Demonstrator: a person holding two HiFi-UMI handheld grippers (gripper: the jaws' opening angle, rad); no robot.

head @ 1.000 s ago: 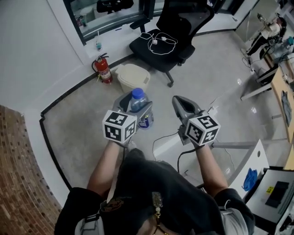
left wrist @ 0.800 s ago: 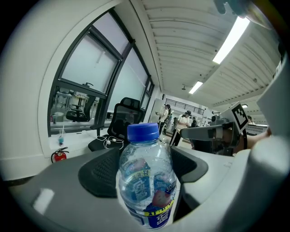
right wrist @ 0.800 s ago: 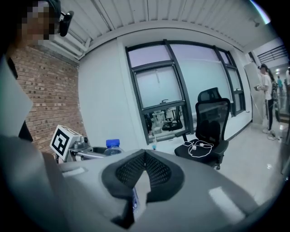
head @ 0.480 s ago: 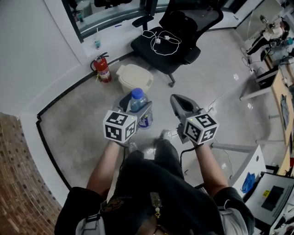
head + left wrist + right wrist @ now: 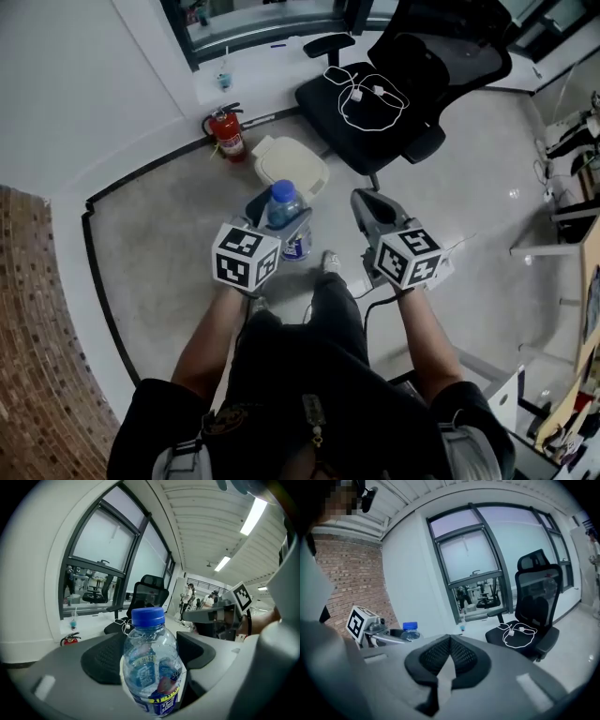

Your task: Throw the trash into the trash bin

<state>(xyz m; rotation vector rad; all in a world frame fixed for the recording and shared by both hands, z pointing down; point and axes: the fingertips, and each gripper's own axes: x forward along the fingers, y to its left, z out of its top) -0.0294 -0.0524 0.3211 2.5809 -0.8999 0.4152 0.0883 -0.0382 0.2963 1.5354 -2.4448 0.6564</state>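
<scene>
The left gripper clamps the upright bottle, held secure for dropping into the lidded bin just ahead. The right gripper, alongside, has its jaws together on nothing, probably spare for the lid.

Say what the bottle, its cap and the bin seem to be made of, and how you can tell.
Bottle: clear glossy plastic; you can see through its wall.
Cap: opaque blue, likely plastic, with a slight sheen.
Bin: probably plastic; cream, matte, with rounded moulded corners.
</scene>
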